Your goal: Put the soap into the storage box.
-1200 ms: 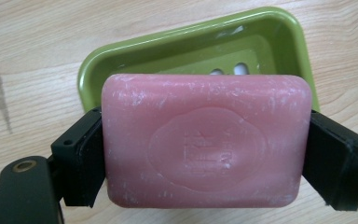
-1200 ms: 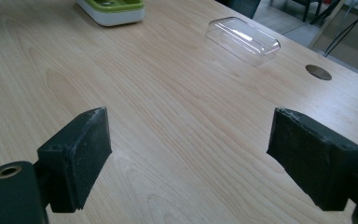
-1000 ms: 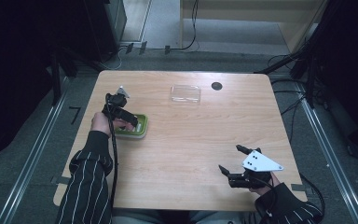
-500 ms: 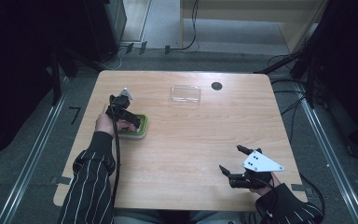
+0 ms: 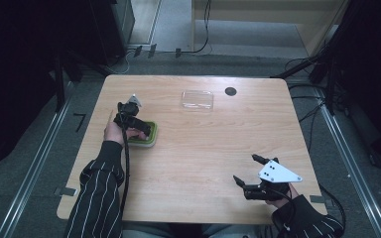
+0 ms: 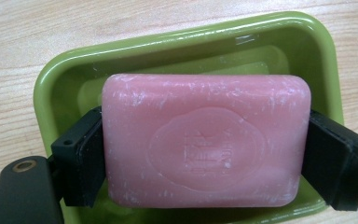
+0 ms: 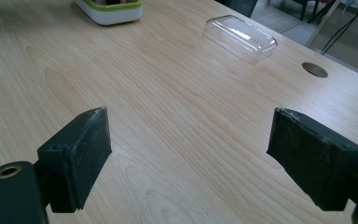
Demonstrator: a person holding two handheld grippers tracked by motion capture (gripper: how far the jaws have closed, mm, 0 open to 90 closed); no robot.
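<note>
The right gripper [image 5: 248,171] rests near the table's [image 5: 203,148] front edge at five o'clock, jaws wide apart over bare wood. Farther off at nine o'clock, the left gripper [image 5: 144,130] points down, squeezing the pink soap [image 6: 205,140] in the green dish [image 6: 51,84]. A clear lid [image 5: 197,99] lies at twelve o'clock.

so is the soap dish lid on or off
Off: the clear lid lies on the table apart from the green dish, with the pink soap exposed.
</note>
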